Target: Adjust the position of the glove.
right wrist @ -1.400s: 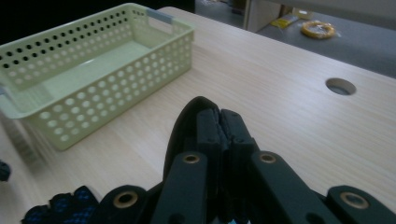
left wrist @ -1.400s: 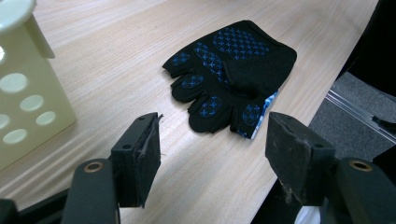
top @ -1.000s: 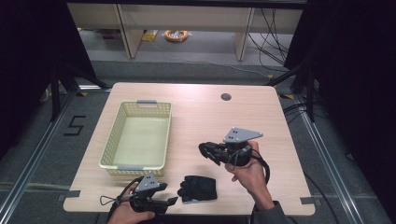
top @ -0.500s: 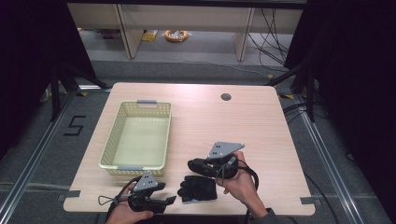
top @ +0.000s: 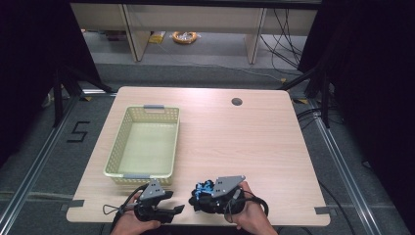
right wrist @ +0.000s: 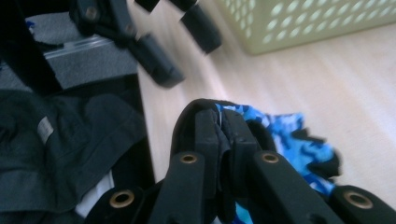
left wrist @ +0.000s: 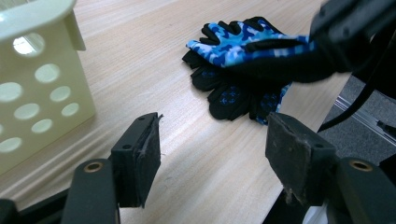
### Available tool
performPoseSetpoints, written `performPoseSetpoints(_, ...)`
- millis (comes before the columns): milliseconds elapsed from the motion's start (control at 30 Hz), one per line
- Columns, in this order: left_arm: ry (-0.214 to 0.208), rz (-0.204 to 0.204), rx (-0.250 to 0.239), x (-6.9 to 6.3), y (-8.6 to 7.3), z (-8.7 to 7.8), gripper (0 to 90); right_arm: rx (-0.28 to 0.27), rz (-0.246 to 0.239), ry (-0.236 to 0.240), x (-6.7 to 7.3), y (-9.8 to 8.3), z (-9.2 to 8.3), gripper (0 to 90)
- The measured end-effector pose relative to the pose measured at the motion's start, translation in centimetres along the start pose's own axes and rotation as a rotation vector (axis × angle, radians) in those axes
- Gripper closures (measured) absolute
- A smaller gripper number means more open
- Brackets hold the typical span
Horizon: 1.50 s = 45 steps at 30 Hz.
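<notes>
**benchmonkey:** So what's it like to grab those gloves? The blue camo glove (left wrist: 243,39) is lying on top of a black glove (left wrist: 233,95), both at the near edge of the table (top: 254,137), a little way right of the yellow basket (top: 142,147).

**gripnerd:** Soft and floppy, I'd guess. Thin stretch fabric, basically weightless, nothing to break. The catch is that it'll drape and sag from wherever you pinch it, and the two could come up together if you bite too deep.

**benchmonkey:** The right gripper (right wrist: 223,122) is already on the top one, jaws squeezed nearly together with a fold of the dark cuff end between them. In the left gripper view you can see it coming in over the camo side.

**gripnerd:** Cuff is where I'd go too. The hem is thicker there, so the pads get something to bite. Fingers just slide out. The palm dots on the black one probably help against slipping.

**benchmonkey:** The left gripper (left wrist: 212,154) is empty, jaws standing well apart, parked low over bare wood just beside the basket corner and pointed at the pile.

**gripnerd:** Handy for pinning the bottom glove if it tags along.
</notes>
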State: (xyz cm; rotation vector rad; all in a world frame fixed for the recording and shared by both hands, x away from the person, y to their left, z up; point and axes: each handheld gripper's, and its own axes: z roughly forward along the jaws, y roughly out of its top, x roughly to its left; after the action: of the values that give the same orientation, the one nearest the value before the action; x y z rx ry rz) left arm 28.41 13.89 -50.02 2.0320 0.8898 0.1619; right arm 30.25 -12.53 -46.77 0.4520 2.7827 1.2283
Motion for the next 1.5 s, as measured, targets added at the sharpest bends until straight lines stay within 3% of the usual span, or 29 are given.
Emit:
performPoseSetpoints(100, -0.005, -0.004, 0.0, 0.0, 0.1, -0.1, 35.1, 0.022, -0.016, 0.01, 0.5, -0.5, 0.6, 83.5)
performPoseSetpoints(133, -0.005, -0.024, 0.003, 0.0, 0.1, -0.1, 35.2, 0.031, -0.014, 0.012, 0.7, -0.7, 0.7, 81.8)
performPoseSetpoints(167, 0.005, -0.024, -0.012, -0.1, 0.0, 0.0, 35.1, 0.042, 0.008, 0.016, 0.9, -0.8, 0.8, 79.1)
performPoseSetpoints(200, 0.002, -0.003, -0.017, 0.0, 0.1, 0.0, 35.2, 0.048, -0.008, 0.014, 1.0, -0.9, 0.9, 73.7)
performPoseSetpoints(300, -0.008, -0.016, 0.002, -0.1, 0.3, -0.1, 35.2, 0.052, 0.024, -0.008, 1.5, -1.1, 0.5, 63.5)
performPoseSetpoints(333, 0.004, 0.0, -0.021, -0.1, 0.3, 0.1, 35.2, 0.048, 0.046, -0.022, 1.8, -1.2, 0.2, 59.4)
performPoseSetpoints(400, -0.001, 0.019, -0.009, 0.0, 0.6, 0.0, 35.5, 0.055, 0.113, -0.083, 2.1, -1.5, -0.4, 53.1)
performPoseSetpoints(467, -0.007, 0.001, -0.01, -0.3, 0.9, 0.1, 35.9, 0.06, 0.16, -0.158, 2.5, -2.1, -1.0, 50.2)
performPoseSetpoints(500, -0.011, 0.017, -0.008, -0.3, 1.2, 0.2, 36.0, 0.054, 0.176, -0.188, 2.5, -2.3, -1.2, 47.6)
performPoseSetpoints(533, -0.02, 0.015, -0.009, -0.5, 1.4, 0.3, 36.0, 0.066, 0.241, -0.215, 2.7, -2.7, -1.5, 46.0)
performPoseSetpoints(567, -0.019, 0.017, -0.014, -0.6, 1.6, 0.4, 36.3, 0.064, 0.243, -0.226, 2.6, -3.0, -1.7, 45.2)
performPoseSetpoints(600, -0.019, 0.032, -0.015, -0.7, 1.9, 0.5, 36.4, 0.083, 0.287, -0.242, 2.7, -3.1, -2.0, 44.1)
performPoseSetpoints(633, -0.022, 0.039, -0.027, -0.8, 2.0, 0.7, 36.7, 0.059, 0.311, -0.268, 2.7, -3.4, -1.9, 42.8)
performPoseSetpoints(733, -0.033, 0.049, -0.003, -1.2, 2.7, 1.5, 37.5, 0.034, 0.396, -0.278, 2.3, -3.7, -2.2, 42.4)
performPoseSetpoints(800, -0.04, 0.085, 0.025, -1.3, 3.2, 2.2, 38.2, 0.026, 0.424, -0.301, 1.7, -3.6, -2.4, 43.4)
performPoseSetpoints(833, -0.045, 0.061, 0.033, -1.5, 3.2, 2.6, 38.5, 0.025, 0.438, -0.31, 1.4, -3.5, -2.4, 43.5)
performPoseSetpoints(867, -0.046, 0.084, 0.048, -1.4, 3.3, 2.8, 39.4, 0.019, 0.45, -0.317, 0.9, -3.4, -2.4, 44.9)
performPoseSetpoints(967, -0.057, 0.068, 0.079, -1.7, 3.2, 3.4, 42.2, -0.009, 0.485, -0.312, -0.1, -3.4, -2.0, 46.3)
performPoseSetpoints(1000, -0.069, 0.078, 0.09, -1.7, 3.2, 3.4, 42.9, 0.021, 0.51, -0.291, -0.4, -3.3, -2.0, 46.3)
performPoseSetpoints(1033, -0.073, 0.053, 0.085, -1.9, 3.1, 3.5, 43.2, 0.014, 0.506, -0.281, -0.7, -3.2, -1.8, 46.3)
performPoseSetpoints(1133, -0.082, 0.047, 0.105, -2.1, 3.1, 3.6, 43.2, -0.016, 0.538, -0.294, -1.7, -3.1, -1.0, 46.8)
performPoseSetpoints(1200, -0.09, 0.04, 0.106, -2.2, 3.2, 3.9, 42.8, 0.009, 0.566, -0.302, -2.4, -2.9, -0.6, 47.7)
performPoseSetpoints(1233, -0.092, 0.042, 0.115, -2.2, 3.3, 4.1, 42.9, 0.019, 0.547, -0.306, -2.7, -2.9, -0.6, 48.9)
performPoseSetpoints(1300, -0.096, 0.029, 0.113, -2.2, 3.3, 4.4, 45.6, 0.042, 0.561, -0.284, -3.1, -3.0, -0.2, 57.5)
performPoseSetpoints(1333, -0.101, 0.031, 0.122, -2.1, 3.3, 4.5, 47.7, 0.016, 0.561, -0.281, -3.1, -3.2, 0.1, 61.0)
performPoseSetpoints(1367, -0.105, 0.028, 0.12, -2.1, 3.2, 4.6, 50.2, 0.06, 0.571, -0.276, -3.2, -3.2, 0.0, 66.6)
performPoseSetpoints(1400, -0.108, 0.02, 0.116, -2.1, 3.2, 4.7, 54.8, 0.064, 0.566, -0.281, -3.1, -3.3, 0.0, 73.3)
performPoseSetpoints(1467, -0.102, 0.029, 0.131, -2.2, 3.0, 4.9, 58.5, 0.006, 0.516, -0.261, -3.2, -3.4, 0.2, 83.2)
performPoseSetpoints(1500, -0.093, 0.026, 0.126, -2.3, 2.9, 5.1, 61.7, 0.025, 0.499, -0.255, -3.2, -3.4, -0.1, 86.5)
